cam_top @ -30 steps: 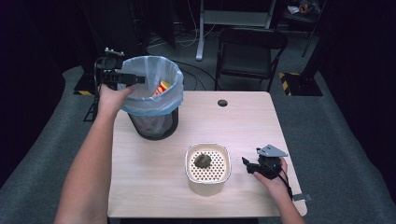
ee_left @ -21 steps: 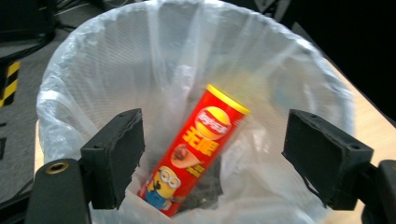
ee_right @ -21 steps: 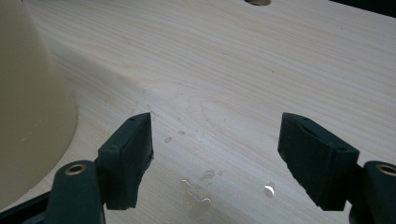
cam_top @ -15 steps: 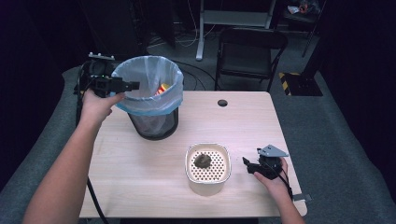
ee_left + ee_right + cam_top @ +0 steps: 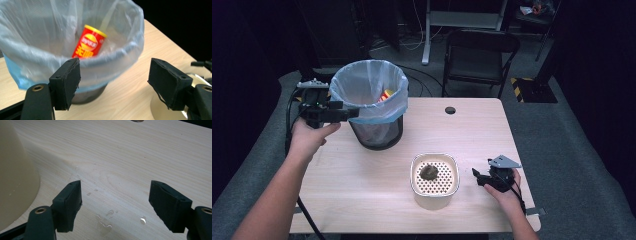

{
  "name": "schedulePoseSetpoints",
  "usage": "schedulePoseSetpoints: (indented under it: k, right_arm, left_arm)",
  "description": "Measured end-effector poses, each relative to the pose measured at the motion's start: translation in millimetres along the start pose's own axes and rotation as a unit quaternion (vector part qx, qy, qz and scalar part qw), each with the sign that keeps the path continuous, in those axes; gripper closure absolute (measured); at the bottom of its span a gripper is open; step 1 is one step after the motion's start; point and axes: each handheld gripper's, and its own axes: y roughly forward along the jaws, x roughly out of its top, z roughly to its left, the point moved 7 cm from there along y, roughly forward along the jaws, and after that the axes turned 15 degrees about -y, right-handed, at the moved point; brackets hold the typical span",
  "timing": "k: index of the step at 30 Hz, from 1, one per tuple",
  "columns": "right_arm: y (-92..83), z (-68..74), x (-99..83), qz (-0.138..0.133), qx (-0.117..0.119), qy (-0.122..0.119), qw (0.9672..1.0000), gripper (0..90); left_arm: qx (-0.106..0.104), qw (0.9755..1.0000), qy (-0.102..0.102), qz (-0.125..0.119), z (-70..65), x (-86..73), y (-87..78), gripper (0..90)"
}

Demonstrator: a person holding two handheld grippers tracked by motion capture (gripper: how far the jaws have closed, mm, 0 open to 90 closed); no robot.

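While the left gripper point(image 5: 343, 113) hangs at the near-left rim of the waste bin point(image 5: 368, 105), its jaws stand wide apart and hold nothing, the bin's pale blue liner point(image 5: 75, 37) showing in the gap between them. Down inside the bin, a red snack can point(image 5: 89, 45) leans against the liner, which suggests this hand's job there is done and it is placed to draw clear rather than to reach in. Nearer the person, a cream strainer tub point(image 5: 434, 180) sits on the wooden table point(image 5: 472, 130) with a dark lump point(image 5: 429, 172) on its perforated insert; what the lump is I cannot tell, perhaps food waste meant for the bin. The right gripper point(image 5: 480, 178) rests low on the table just beside the tub's right side, jaws likewise spread and empty, apparently waiting there to take or steady the tub. A few drops of water point(image 5: 105, 218) glint on the wood between its jaws.
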Motion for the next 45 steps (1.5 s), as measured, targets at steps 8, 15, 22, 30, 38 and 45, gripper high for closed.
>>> schedulePoseSetpoints:
  k: [8,15,22,30,38,45]
  right_arm:
    - [0.1,-0.3,-0.4,0.001,-0.001,0.000,1.0000,25.8]
    - [0.0,-0.4,-1.3,0.004,-0.001,0.002,1.0000,25.8]
    - [0.5,-0.3,-1.5,0.004,-0.002,0.002,1.0000,25.8]
    - [0.8,-0.8,-2.7,0.007,-0.003,0.006,1.0000,25.9]
    - [0.9,-0.9,-3.1,0.008,-0.003,0.001,1.0000,25.8]
    - [1.5,-1.0,-3.7,0.009,-0.003,-0.001,1.0000,25.8]
  left_arm:
    - [0.004,1.0000,0.007,0.005,9.5,-38.8,5.6,25.6]
    - [0.000,1.0000,0.003,0.001,22.2,-75.1,15.6,25.2]
    - [0.005,1.0000,0.003,-0.007,36.7,-105.2,25.2,25.0]
    - [0.019,0.9997,0.017,-0.001,55.3,-140.0,34.6,24.9]
    - [0.019,0.9997,0.002,0.013,65.5,-170.0,43.4,25.1]
    - [0.022,0.9996,-0.004,0.019,74.7,-189.6,52.3,25.4]
